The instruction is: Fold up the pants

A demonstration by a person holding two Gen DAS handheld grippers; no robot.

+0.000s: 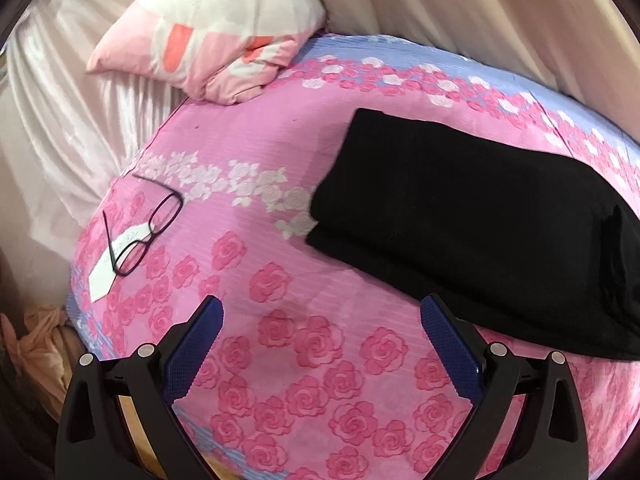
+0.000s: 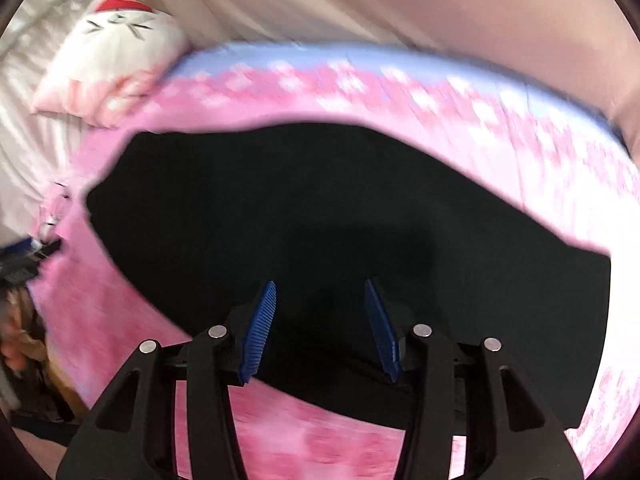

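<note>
Black pants (image 1: 472,216) folded on bed (image 1: 280,280), right of glasses (image 1: 144,232). Left hand-held gripper (image 1: 320,312) wide, empty, over bedspread. Right hand-held gripper (image 2: 320,292) part-open above pants, nothing gripped. Risk: descending pad snags top layer, undoing fold.

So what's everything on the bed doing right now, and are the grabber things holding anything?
black pants: folded flat on the bedspread, held by nothing.
eyeglasses: arms unfolded, resting across a paper tag.
paper tag: flat under the eyeglasses.
cat-face pillow: crumpled at the bed's far edge.
left hand-held gripper: open, empty.
right hand-held gripper: open above the pants, empty.
</note>
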